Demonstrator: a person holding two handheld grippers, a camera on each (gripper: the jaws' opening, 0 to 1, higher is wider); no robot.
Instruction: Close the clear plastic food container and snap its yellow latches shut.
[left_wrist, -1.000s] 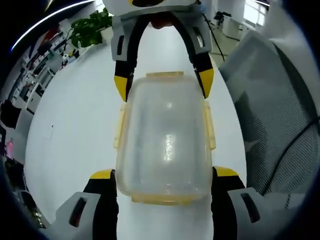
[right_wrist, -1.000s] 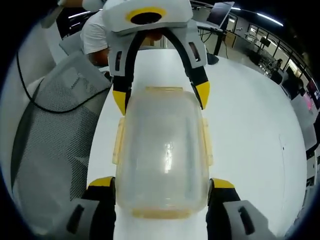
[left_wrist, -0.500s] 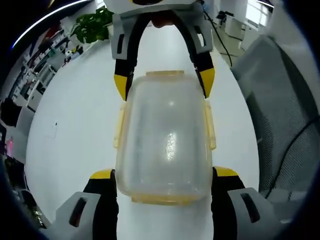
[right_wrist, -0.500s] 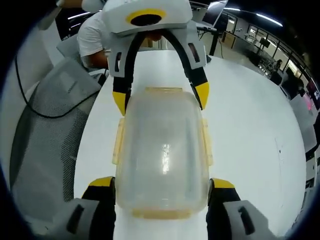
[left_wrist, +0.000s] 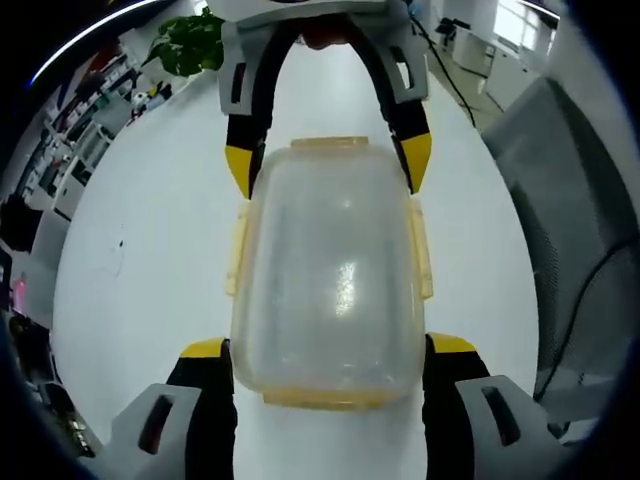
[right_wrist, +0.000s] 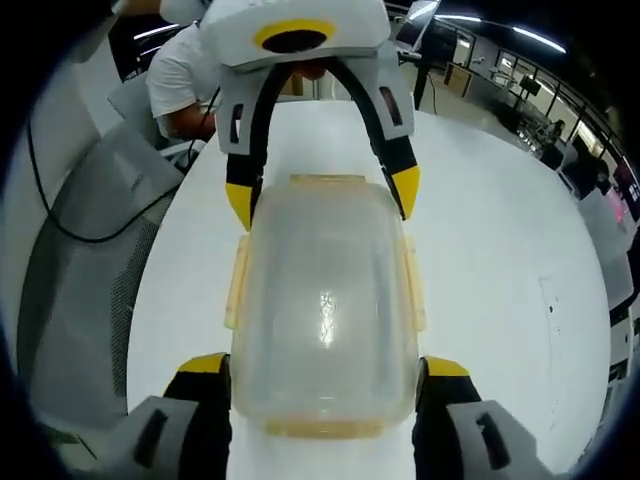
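A clear plastic container (left_wrist: 330, 270) with its lid on sits between both grippers, over the white table (left_wrist: 150, 230). My left gripper (left_wrist: 327, 352) is shut on its near end, black and yellow jaws pressing each side. My right gripper (left_wrist: 327, 165) clamps the far end. In the right gripper view the same container (right_wrist: 325, 290) is held by my right gripper (right_wrist: 322, 365) below and my left gripper (right_wrist: 320, 190) above. Yellow side latches (left_wrist: 420, 250) flare outward from the long sides. Yellow strips (right_wrist: 325, 428) run along both short ends.
A grey mesh chair (left_wrist: 570, 250) stands beside the table, also seen as a mesh chair (right_wrist: 70, 260) in the right gripper view. A person in a white shirt (right_wrist: 185, 75) sits beyond it. A green plant (left_wrist: 190, 45) and shelves (left_wrist: 70, 130) lie past the table.
Both views have swung, so the chair slides toward the edge and more table shows. The container and both grippers keep the same places relative to each other.
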